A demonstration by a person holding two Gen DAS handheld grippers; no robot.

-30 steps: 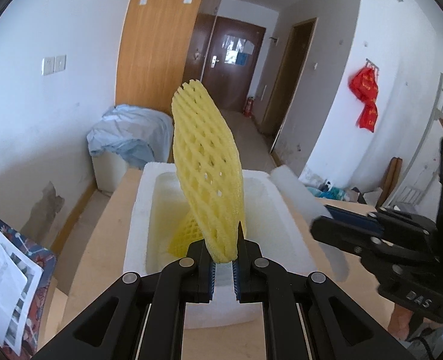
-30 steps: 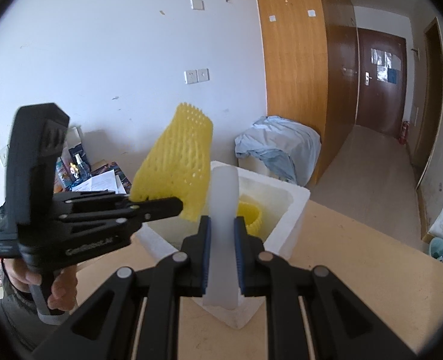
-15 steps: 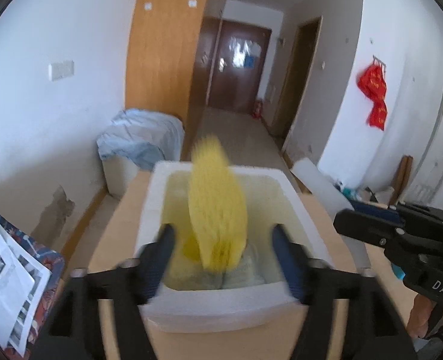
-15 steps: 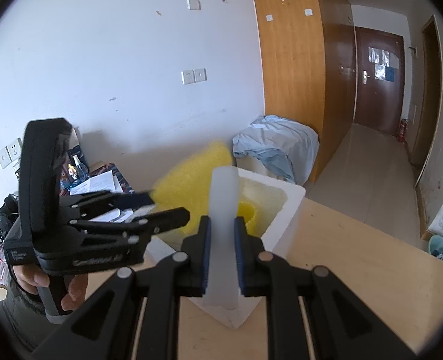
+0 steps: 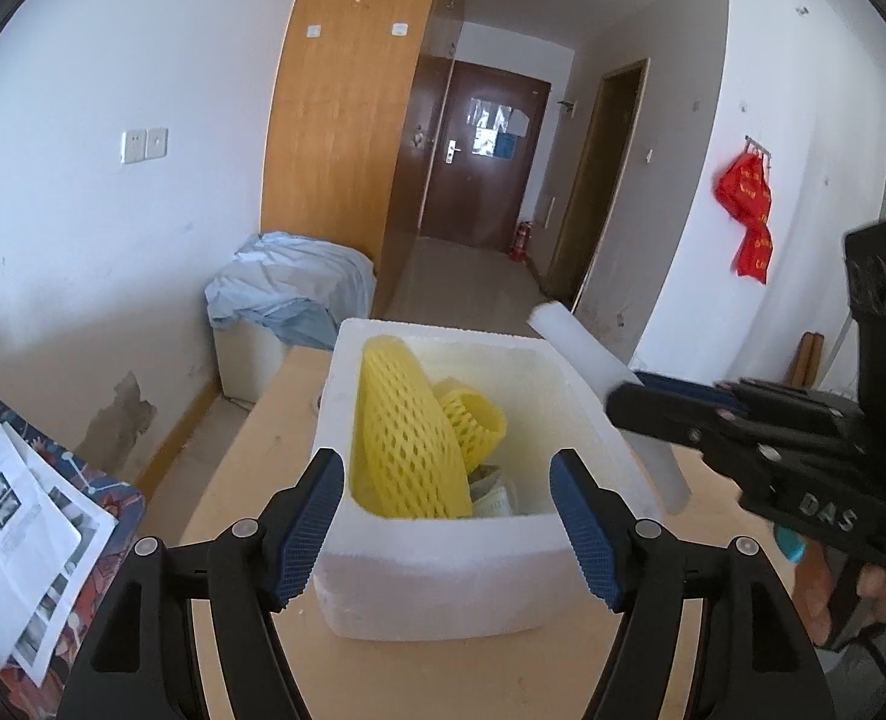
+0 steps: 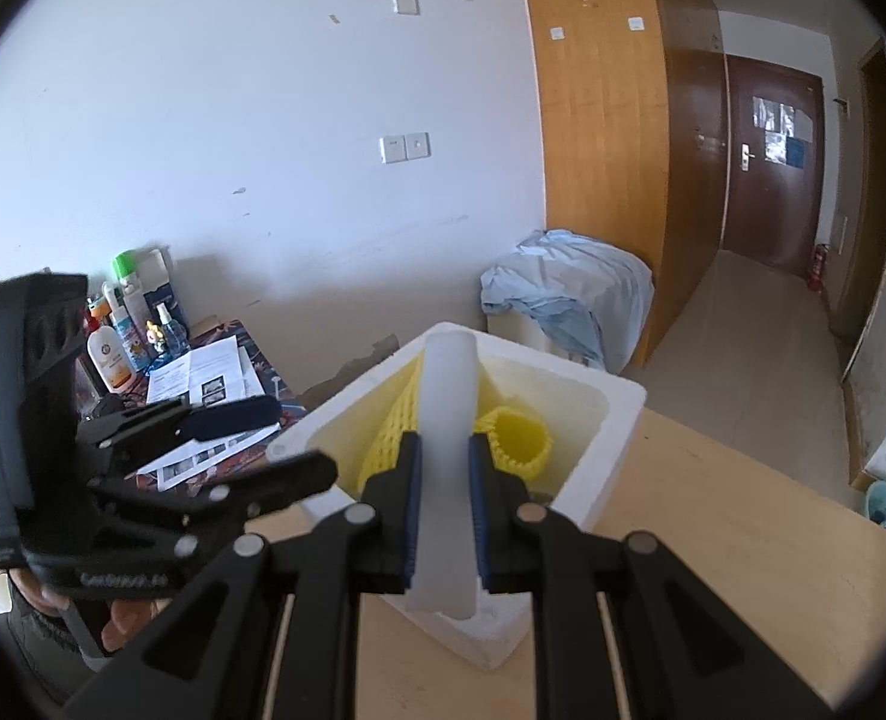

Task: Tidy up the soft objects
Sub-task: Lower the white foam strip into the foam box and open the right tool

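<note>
A white foam box point(image 5: 437, 546) stands on the wooden table point(image 5: 245, 468). Inside it, a flat yellow foam net point(image 5: 401, 444) leans against the left wall beside a rolled yellow net point(image 5: 473, 420). My left gripper point(image 5: 446, 480) is open just before the box's near wall, nothing between its blue pads point(image 5: 311, 516). My right gripper point(image 6: 445, 456) is shut on a white foam tube point(image 6: 448, 396), held upright over the box's near corner point(image 6: 479, 636). In the left wrist view the right gripper point(image 5: 629, 396) and its tube point(image 5: 581, 348) hover at the box's right rim.
Papers point(image 5: 17, 510) lie on a patterned cloth at the table's left. Bottles point(image 6: 119, 330) stand against the wall. A box covered in blue cloth point(image 5: 293, 288) sits on the floor behind the table. A corridor with a dark door point(image 5: 479, 150) lies beyond.
My left gripper opened and let go of the flat yellow net, which dropped into the box and now leans inside. The right gripper kept still with the tube.
</note>
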